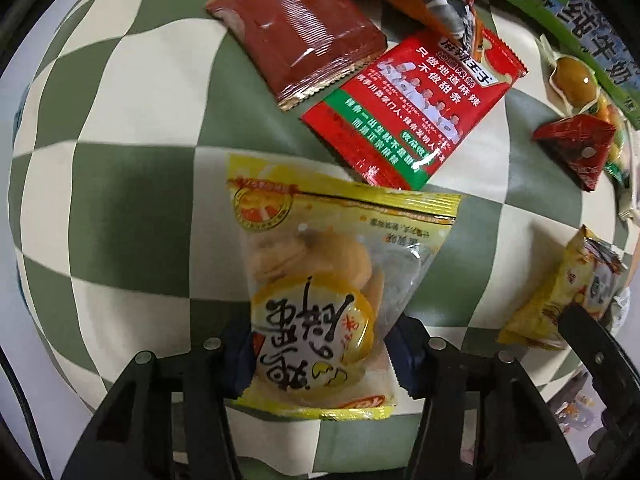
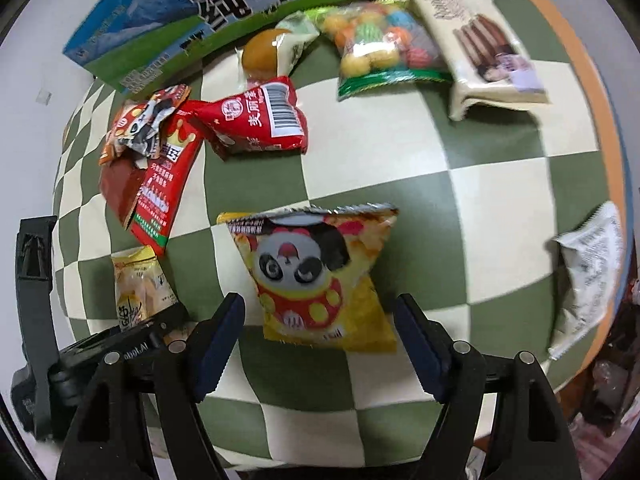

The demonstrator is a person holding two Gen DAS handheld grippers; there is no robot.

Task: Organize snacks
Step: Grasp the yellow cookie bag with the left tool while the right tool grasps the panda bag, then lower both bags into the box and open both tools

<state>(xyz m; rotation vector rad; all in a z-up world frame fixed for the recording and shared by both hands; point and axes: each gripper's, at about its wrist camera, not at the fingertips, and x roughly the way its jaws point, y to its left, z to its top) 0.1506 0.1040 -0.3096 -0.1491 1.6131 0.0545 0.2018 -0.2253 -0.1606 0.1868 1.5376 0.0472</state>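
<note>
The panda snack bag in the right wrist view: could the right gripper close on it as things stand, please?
Probably yes: the panda snack bag lies flat between the open fingers of the right gripper, nothing lies over it, and neighbouring packets sit apart.

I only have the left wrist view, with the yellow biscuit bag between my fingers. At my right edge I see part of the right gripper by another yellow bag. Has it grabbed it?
Observer: No. The right gripper is open, with one finger on either side of the panda chip bag.
Operator: Anything further right that I can't see?
Observer: A white packet lies at the right edge of the checked tablecloth.
Operator: And behind the panda bag?
Observer: A beige pack of chocolate sticks, beside a bag of coloured balls.
</note>
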